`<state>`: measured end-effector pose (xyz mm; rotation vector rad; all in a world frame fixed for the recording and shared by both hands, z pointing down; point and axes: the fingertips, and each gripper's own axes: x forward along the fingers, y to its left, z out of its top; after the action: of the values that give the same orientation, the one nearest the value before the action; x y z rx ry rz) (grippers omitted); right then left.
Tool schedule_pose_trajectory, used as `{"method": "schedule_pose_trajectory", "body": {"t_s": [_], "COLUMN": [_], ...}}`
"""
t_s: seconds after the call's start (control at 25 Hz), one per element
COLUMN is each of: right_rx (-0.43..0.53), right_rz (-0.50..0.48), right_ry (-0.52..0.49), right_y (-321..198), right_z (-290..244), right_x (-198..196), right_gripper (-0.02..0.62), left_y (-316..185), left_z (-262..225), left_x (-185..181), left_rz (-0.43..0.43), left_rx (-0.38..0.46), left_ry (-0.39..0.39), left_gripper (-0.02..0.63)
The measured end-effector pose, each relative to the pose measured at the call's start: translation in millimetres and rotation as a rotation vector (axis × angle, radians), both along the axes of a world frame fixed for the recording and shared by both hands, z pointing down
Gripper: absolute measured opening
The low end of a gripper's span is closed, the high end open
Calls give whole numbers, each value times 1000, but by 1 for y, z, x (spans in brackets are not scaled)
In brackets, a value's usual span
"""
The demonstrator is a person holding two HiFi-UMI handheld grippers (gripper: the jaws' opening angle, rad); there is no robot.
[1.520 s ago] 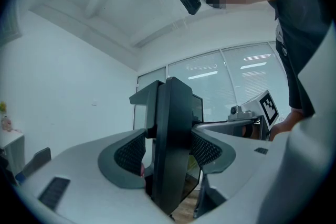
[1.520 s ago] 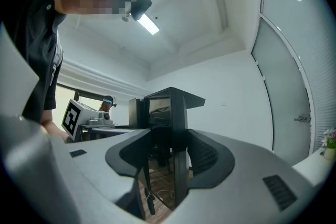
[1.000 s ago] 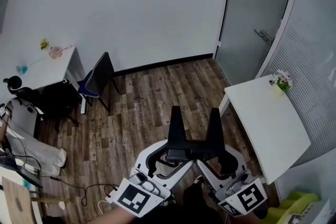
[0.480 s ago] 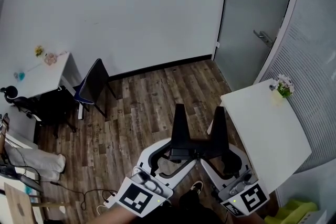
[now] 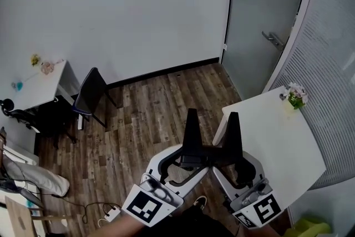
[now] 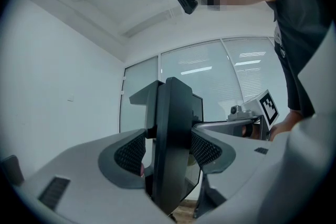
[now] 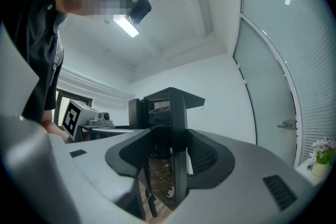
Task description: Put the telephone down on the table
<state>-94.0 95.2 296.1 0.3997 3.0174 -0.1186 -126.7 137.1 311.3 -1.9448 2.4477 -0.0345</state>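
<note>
We are carrying the telephone [image 5: 206, 157], seemingly stiff and slick, with left tongs [image 6: 169, 150] and right tongs [image 7: 170, 152] each pinching one side.

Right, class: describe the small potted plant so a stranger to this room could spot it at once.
Below the grey door on the right stands a white table. On its far corner, by the ribbed wall, sits the potted plant: green leaves, pale flowers, the only thing seen on that tabletop.
</note>
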Motion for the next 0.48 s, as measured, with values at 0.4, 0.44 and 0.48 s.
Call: {"method": "schedule_pose_trajectory", "body": {"t_s": [0.4, 0.44, 0.48], "right_rx": [-4, -5, -4], "right_rz": [84, 101, 119], "right_ry": [2, 2, 2], "right_y": [-76, -82, -89], "right_z": [0, 0, 0], "right_x": [2, 2, 2], "right_gripper": [232, 232, 232], "left_y": [-78, -86, -94], "left_z": [-1, -2, -1], "left_x": [-2, -2, -3], "left_rz": [84, 100, 117], "left_rx": [-7, -4, -4], "left_ry": [1, -1, 0], "left_gripper": [272, 273, 272]}}
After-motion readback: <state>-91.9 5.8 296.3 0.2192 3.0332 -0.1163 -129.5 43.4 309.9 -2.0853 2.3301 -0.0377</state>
